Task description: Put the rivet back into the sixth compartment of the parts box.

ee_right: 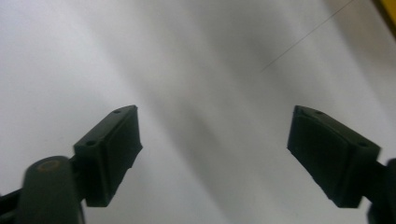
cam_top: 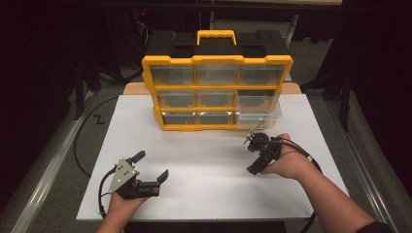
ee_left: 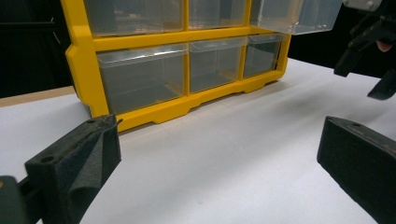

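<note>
On the white surface we see a yellow drawer cabinet, its right-hand clear drawer pulled out. Just beside that drawer, our right claw is released; nearer us, our left claw gapes, holding nothing.

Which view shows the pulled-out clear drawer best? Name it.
The high view: the clear drawer sticks out of the yellow organizer at its lower right, seen whole. The left gripper view catches its underside at the top edge; the right gripper view faces the white table.
</note>
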`<state>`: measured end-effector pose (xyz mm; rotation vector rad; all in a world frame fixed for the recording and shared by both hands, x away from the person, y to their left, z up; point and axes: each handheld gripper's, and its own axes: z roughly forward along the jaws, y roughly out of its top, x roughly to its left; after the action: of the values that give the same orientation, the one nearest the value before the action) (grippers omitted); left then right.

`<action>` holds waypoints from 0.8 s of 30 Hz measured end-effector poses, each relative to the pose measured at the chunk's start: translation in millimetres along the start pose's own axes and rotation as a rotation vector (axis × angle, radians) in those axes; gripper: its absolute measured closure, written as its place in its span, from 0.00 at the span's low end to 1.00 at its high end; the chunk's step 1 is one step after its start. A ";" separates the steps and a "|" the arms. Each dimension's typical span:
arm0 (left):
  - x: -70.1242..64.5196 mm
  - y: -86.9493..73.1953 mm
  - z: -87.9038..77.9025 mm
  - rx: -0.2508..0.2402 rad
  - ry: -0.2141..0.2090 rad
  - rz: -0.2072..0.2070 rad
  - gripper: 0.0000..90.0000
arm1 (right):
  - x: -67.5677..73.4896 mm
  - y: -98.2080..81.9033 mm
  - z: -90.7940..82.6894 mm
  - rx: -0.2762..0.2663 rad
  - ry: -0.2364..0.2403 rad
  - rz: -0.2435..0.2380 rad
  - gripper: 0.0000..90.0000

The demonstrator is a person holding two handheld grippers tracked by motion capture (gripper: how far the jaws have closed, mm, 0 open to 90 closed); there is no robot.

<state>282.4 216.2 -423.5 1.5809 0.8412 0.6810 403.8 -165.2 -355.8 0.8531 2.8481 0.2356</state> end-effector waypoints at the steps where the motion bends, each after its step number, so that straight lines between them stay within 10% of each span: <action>1: -0.2 -0.1 0.2 0.001 -0.001 0.001 0.00 | 1.0 -1.5 3.7 0.001 -0.007 0.003 0.18; 15: -1.9 -0.9 2.6 0.017 -0.005 0.009 0.00 | 6.4 -20.8 37.0 -0.046 -0.033 0.042 0.01; 24: -1.3 -2.2 5.0 0.046 0.003 0.014 0.00 | 8.3 -38.4 40.4 -0.216 -0.069 0.096 0.01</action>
<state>285.4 212.5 -426.5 1.6286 0.8541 0.6789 384.5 -188.1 -403.5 0.9336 2.6594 0.5057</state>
